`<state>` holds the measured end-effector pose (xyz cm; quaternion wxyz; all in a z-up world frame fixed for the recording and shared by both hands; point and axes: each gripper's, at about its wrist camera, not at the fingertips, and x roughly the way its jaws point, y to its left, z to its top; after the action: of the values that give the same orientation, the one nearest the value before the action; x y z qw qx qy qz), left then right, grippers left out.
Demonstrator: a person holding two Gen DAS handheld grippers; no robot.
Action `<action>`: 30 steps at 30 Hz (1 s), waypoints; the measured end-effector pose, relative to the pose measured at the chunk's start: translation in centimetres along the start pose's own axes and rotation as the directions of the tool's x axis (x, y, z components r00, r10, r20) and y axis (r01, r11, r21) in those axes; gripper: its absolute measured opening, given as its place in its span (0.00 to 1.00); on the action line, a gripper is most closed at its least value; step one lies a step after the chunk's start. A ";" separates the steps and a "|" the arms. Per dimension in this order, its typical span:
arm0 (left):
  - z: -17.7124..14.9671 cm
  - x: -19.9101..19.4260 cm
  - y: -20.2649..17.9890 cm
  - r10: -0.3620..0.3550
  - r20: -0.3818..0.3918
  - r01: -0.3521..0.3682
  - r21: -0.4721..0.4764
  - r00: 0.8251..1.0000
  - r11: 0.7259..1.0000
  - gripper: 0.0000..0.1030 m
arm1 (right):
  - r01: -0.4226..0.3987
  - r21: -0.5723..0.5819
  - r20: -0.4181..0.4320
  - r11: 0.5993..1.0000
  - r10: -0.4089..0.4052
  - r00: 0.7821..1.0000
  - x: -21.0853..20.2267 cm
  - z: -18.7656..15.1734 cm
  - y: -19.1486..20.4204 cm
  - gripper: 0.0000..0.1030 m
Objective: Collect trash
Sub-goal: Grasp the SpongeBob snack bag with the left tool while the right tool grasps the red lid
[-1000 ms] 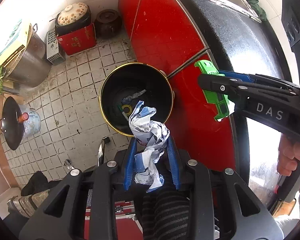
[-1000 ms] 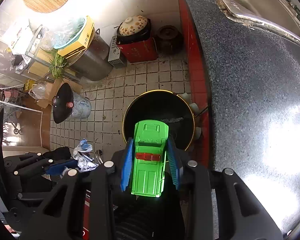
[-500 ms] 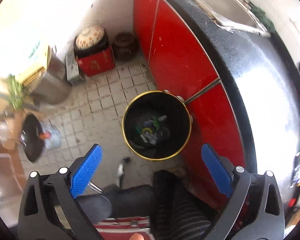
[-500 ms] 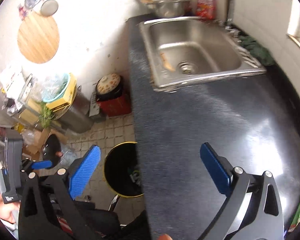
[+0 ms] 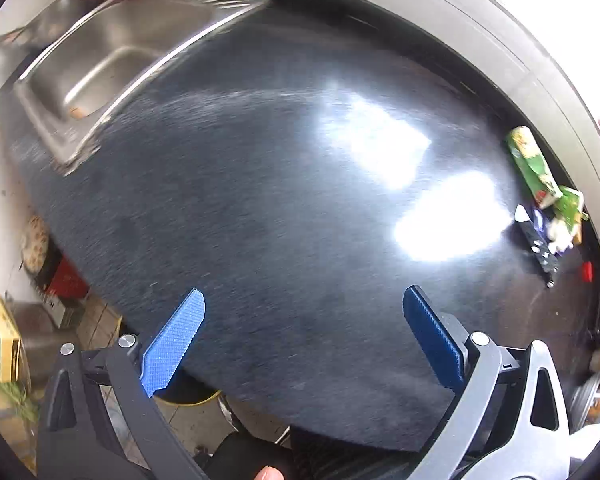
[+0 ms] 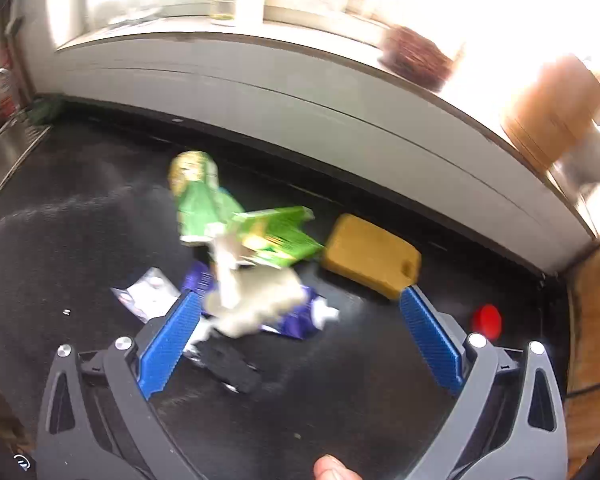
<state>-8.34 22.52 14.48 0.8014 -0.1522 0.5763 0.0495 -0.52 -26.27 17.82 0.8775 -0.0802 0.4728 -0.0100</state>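
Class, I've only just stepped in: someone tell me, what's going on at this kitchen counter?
A person is clearing trash off a dark countertop using two hand-held tongs. Both the left tongs and the right tongs are wide open and empty. The right tongs face a heap of litter: green wrappers, crumpled white paper, a purple wrapper, beside a yellow sponge and a red cap. Nothing there is gripped yet.

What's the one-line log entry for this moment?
left gripper: open, empty, over countertop | right gripper: open, empty, facing trash pile | green wrappers, yellow sponge, red cap uncollected
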 end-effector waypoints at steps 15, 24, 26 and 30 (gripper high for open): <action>11.5 6.6 -26.8 -0.165 -0.155 0.211 0.361 0.974 0.908 0.94 | 0.181 0.458 -0.209 0.870 -0.093 0.974 2.3 -10.3 -19.0 0.94; 14.8 12.4 -34.6 -0.097 -0.180 0.159 0.369 0.979 0.916 0.94 | 0.234 0.477 -0.294 0.847 -0.096 0.951 10.1 -7.6 -24.7 0.94; 14.8 13.9 -35.0 -0.081 -0.201 0.151 0.364 0.976 0.919 0.94 | 0.238 0.467 -0.304 0.852 -0.098 0.948 11.9 -7.0 -25.4 0.94; 15.1 15.8 -35.4 -0.092 -0.218 0.161 0.328 0.972 0.931 0.93 | 0.219 0.469 -0.305 0.855 -0.076 0.949 14.2 -6.5 -26.2 0.94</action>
<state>19.61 -8.01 10.65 0.7555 -0.0515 0.6421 -0.1192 3.41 -54.28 6.47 0.7905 0.1143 0.5637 -0.2103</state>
